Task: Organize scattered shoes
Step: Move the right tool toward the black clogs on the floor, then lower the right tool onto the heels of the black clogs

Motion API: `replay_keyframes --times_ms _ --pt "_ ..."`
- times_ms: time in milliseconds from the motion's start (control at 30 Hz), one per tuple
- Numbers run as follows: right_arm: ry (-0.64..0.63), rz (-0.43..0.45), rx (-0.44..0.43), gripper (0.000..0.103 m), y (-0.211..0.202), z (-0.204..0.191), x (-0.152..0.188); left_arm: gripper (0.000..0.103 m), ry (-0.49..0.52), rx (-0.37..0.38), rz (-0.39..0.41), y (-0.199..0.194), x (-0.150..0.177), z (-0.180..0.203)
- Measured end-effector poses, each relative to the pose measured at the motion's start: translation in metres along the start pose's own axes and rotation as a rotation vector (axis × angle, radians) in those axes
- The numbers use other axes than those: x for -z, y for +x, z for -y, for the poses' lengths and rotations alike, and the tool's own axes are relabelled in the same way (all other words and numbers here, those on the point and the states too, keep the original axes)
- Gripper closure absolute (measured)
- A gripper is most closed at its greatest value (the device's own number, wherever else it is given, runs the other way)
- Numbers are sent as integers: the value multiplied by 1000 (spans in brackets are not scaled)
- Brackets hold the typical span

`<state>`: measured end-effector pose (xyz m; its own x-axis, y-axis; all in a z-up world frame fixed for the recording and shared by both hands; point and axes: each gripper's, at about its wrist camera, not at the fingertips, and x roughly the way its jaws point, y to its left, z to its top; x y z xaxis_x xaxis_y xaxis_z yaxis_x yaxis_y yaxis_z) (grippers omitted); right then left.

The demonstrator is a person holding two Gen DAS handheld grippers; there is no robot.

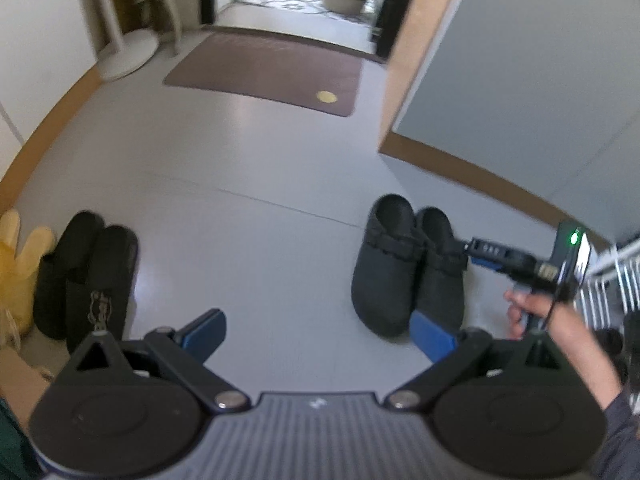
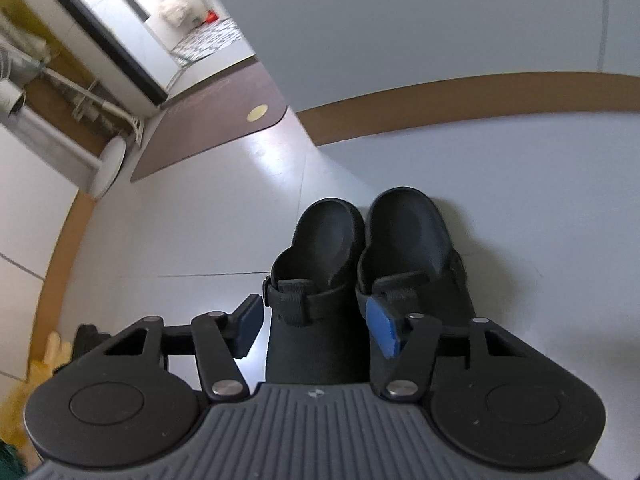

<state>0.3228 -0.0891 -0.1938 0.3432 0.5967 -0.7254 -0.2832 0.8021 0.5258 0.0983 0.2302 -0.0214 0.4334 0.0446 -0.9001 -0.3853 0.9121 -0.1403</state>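
- A pair of black clogs (image 2: pixel 360 264) sits on the grey floor (image 1: pixel 248 184), close to the grey wall (image 1: pixel 520 60) with its brown strip along the bottom.
- The two clogs lie side by side and touch each other. In the right wrist view their open heel ends point away from the camera.
- The left clog (image 2: pixel 312 280) has a strap across its top, and so does the right clog (image 2: pixel 412 256).
- The right gripper (image 2: pixel 316 328) is low over the clogs. Its jaws are partly spread. The left clog lies between them.
- One blue pad (image 2: pixel 382 332) is in the gap between the two clogs. The other pad (image 2: pixel 248 328) is just outside the left clog. I cannot tell if the pads press on the clog, and the outer pad looks a little apart from it.
- In the left wrist view a hand (image 1: pixel 536 312) holds the right gripper beside the clogs.
- The left gripper (image 1: pixel 320 330) hangs over the bare floor. Its jaws are spread wide and nothing is between them.
- A pair of black slippers (image 1: pixel 84 276) lies side by side on the left, well apart from the clogs.
- Something yellow and soft (image 1: pixel 16 248) lies just beside the slippers, by the wall.
- A brown mat (image 1: pixel 264 68) with a round yellow spot (image 1: pixel 327 97) lies farther off, in front of a doorway.
- A white stand with a round base (image 1: pixel 128 52) is near the mat.
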Motion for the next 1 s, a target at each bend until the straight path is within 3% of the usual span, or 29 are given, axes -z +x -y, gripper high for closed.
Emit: replay_keyframes --times_ms 200,267,367,700,800,833,1000 --pt "28 44 -18 49 25 9 -14 3 -39 -26 11 2 -5 -8" --pt "26 66 -23 57 32 11 -20 3 -43 -23 5 4 -5 -7" --pt "17 78 -4 58 43 12 -23 3 -24 -15 -4 9 -5 -1" --pt "-68 -2 100 59 93 3 -16 3 -17 -12 -22 16 -8 1" --pt "-136 -42 173 68 103 -7 -10 3 5 7 -42 18 -4 6" --pt "-152 -65 197 83 106 -9 -8 3 6 16 -47 18 -4 6" --pt "-172 -108 202 86 104 -6 -3 3 20 30 -38 13 -2 9"
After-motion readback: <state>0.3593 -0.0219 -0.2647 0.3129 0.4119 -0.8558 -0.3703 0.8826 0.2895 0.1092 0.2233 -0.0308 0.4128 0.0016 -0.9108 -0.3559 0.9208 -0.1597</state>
